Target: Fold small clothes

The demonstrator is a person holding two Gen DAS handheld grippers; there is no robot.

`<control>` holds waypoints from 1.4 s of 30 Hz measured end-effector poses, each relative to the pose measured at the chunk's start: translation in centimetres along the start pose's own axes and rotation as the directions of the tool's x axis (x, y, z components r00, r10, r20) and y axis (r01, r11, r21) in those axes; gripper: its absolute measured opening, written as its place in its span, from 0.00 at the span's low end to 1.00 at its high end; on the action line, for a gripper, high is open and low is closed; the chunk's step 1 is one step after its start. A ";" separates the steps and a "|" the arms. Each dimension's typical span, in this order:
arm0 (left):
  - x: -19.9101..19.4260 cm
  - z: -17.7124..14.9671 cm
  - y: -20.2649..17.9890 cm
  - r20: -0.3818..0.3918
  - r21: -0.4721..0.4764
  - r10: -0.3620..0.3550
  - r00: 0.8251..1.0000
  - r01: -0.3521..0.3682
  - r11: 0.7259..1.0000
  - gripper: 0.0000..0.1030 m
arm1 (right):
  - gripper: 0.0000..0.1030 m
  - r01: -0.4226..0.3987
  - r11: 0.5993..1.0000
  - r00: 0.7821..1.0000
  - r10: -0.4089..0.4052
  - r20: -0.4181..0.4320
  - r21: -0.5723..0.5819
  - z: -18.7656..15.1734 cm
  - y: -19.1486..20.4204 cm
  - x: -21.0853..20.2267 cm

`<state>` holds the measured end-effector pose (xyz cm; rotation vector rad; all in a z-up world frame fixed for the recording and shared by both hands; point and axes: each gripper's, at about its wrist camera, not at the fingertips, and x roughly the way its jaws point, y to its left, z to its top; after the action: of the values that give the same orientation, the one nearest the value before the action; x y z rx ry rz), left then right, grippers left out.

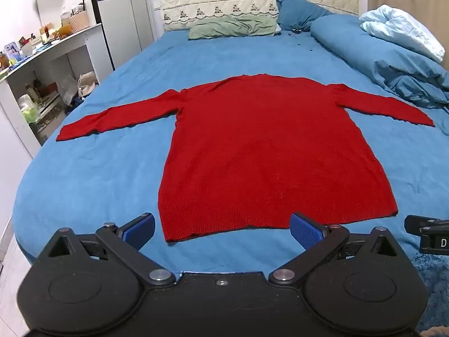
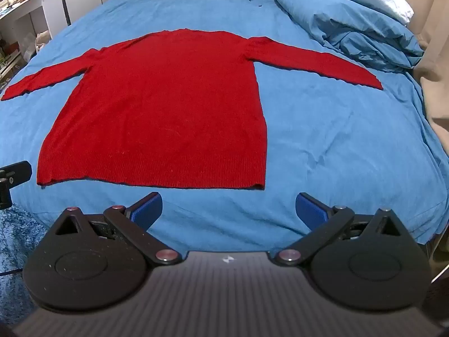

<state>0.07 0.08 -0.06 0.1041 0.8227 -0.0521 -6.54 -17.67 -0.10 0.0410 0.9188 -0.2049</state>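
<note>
Our left claw and right claw gape empty before the red sweater, spread flat on the bed, every fold remaining.

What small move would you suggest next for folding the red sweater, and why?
Probably bring the left claw to the left sleeve and fold it across the body. The red sweater lies flat on the bed, sleeves spread, and both claws are open and empty; the right claw is short of the hem.
</note>
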 end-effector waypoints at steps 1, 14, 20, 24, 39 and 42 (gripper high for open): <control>0.1 0.0 0.1 -0.007 -0.004 -0.004 1.000 0.004 1.000 1.00 | 1.00 0.001 1.000 1.000 -0.001 0.001 0.000 0.0 0.0 0.0; -0.1 0.0 -0.2 0.021 0.007 0.017 1.000 -0.017 1.000 1.00 | 1.00 -0.018 1.000 1.000 0.018 0.001 0.005 0.3 -0.3 -0.1; -0.4 -0.1 -0.3 0.033 -0.002 0.013 0.999 -0.013 1.000 1.00 | 1.00 -0.023 1.000 1.000 0.023 0.001 0.007 0.2 -0.1 -0.1; -0.5 -0.1 -0.2 0.039 -0.002 0.015 0.999 -0.015 1.000 1.00 | 1.00 -0.023 1.000 1.000 0.023 0.002 0.010 0.1 0.0 -0.2; -0.7 -0.2 -0.2 0.049 -0.003 0.017 0.999 -0.017 1.000 1.00 | 1.00 -0.025 1.000 1.000 0.025 0.006 0.011 0.1 0.0 -0.4; -0.7 -0.2 -0.2 0.049 -0.003 0.017 0.999 -0.017 1.000 1.00 | 1.00 -0.025 1.000 1.000 0.025 0.006 0.008 0.1 0.1 -0.4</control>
<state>-0.53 -0.13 0.30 0.1075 0.7726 -0.0375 -6.66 -17.58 0.29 0.0594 0.9107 -0.1858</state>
